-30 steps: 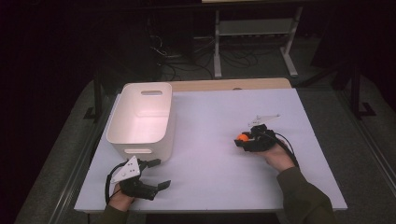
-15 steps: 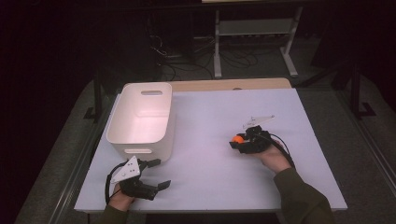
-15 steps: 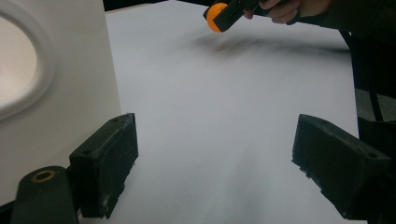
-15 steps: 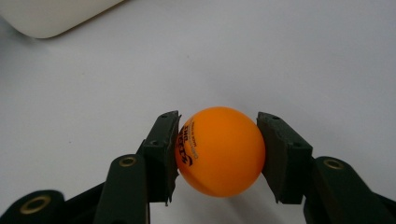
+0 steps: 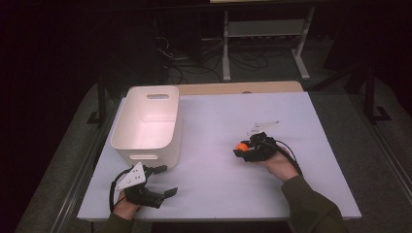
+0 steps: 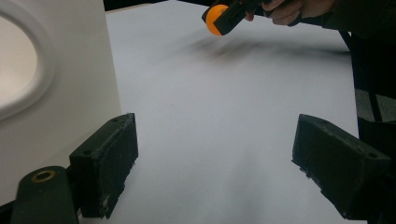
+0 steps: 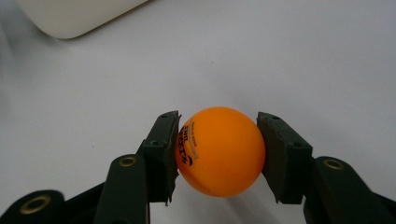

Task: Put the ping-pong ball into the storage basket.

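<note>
Two matte pads of the right gripper (image 7: 218,156) squeeze a smooth orange ball (image 7: 219,151) (round, printed); left gripper (image 6: 217,158) gapes.

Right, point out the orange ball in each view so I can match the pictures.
High view: the orange ball sits right of centre, at the tip of the right tool.
Left gripper view: the ball is at the top edge, held by that far tool above the table.
Right gripper view: the ball is low in the middle, clamped between the two jaws.
Shared landmark: the white bin.
</note>
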The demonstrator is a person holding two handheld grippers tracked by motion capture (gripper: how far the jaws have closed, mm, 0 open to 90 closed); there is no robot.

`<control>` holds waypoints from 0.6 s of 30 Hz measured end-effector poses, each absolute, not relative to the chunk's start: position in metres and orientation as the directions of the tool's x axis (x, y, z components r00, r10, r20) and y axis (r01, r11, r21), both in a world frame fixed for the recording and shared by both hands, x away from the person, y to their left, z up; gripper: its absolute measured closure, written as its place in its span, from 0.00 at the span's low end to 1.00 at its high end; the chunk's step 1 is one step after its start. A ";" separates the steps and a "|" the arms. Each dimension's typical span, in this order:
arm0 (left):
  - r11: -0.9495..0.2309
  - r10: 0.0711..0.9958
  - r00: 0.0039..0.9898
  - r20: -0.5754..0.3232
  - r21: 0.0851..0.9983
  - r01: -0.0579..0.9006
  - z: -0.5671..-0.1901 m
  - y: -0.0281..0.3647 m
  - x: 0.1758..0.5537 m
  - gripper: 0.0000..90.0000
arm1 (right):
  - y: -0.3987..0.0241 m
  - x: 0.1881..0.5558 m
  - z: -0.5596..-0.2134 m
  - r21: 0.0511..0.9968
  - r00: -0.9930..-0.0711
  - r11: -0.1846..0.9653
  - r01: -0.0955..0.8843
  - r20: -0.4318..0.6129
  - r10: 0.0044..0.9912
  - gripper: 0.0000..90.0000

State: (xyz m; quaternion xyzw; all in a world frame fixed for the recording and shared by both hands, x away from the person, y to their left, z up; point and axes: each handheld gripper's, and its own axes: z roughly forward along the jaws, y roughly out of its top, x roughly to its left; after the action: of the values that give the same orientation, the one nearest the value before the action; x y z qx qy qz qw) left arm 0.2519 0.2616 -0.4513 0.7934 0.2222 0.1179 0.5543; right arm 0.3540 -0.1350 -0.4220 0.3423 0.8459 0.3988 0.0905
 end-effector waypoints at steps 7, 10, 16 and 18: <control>-0.287 0.483 0.873 -0.060 0.932 0.223 -0.451 0.262 0.252 0.16 | -0.128 0.352 -0.422 0.737 -0.762 0.460 0.496 0.116 0.636 0.55; -0.287 0.483 0.873 -0.059 0.932 0.222 -0.451 0.262 0.252 0.16 | -0.125 0.351 -0.422 0.734 -0.766 0.464 0.496 0.118 0.632 0.55; -0.287 0.483 0.874 -0.059 0.932 0.222 -0.451 0.262 0.252 0.16 | -0.118 0.349 -0.422 0.731 -0.779 0.478 0.488 0.116 0.617 0.55; -0.287 0.483 0.874 -0.060 0.932 0.222 -0.451 0.262 0.252 0.16 | -0.116 0.348 -0.423 0.731 -0.782 0.480 0.485 0.117 0.612 0.55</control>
State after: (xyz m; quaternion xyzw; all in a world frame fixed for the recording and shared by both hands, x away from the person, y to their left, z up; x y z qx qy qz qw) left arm 0.2519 0.2616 -0.4512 0.7935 0.2222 0.1177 0.5541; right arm 0.3477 -0.1157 -0.4225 0.3203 0.8566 0.3966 0.0798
